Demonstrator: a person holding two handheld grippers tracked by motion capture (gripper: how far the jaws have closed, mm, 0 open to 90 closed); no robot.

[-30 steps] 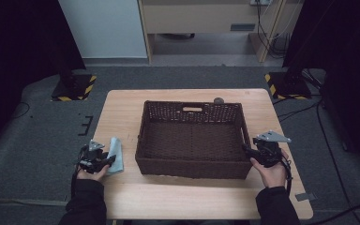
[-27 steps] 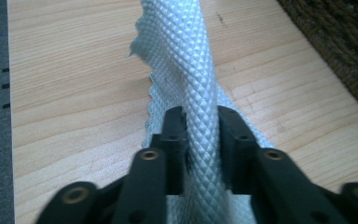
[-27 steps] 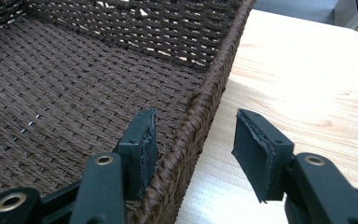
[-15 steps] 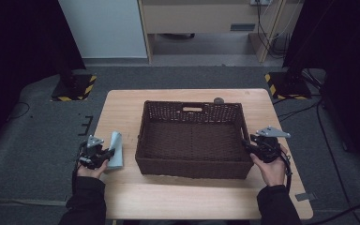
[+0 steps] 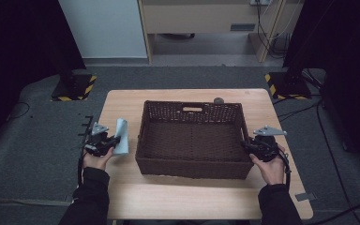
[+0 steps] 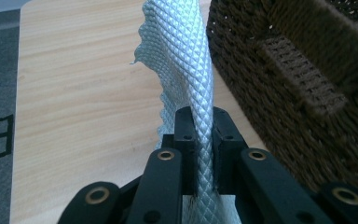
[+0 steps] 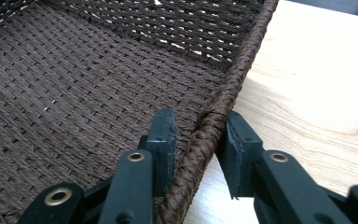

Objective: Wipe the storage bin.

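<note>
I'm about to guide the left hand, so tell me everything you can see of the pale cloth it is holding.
The cloth is pale blue-grey with a raised diamond weave and a wavy, scalloped edge. It looks like a thin, soft textile. The left gripper is shut on it, its black pads pinching a bunched fold, so the cloth stands up from the jaws and curls slightly. It sits over the wooden table, just left of the dark woven basket; whether it touches either I cannot tell.

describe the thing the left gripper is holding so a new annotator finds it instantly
Start at the wooden table with the big dark brown woven basket in the middle. Just off the basket's left wall, the left gripper is shut on a pale blue-grey cloth, lifted off the tabletop. Its light colour and diamond-quilted texture set it apart from everything around it.
</note>
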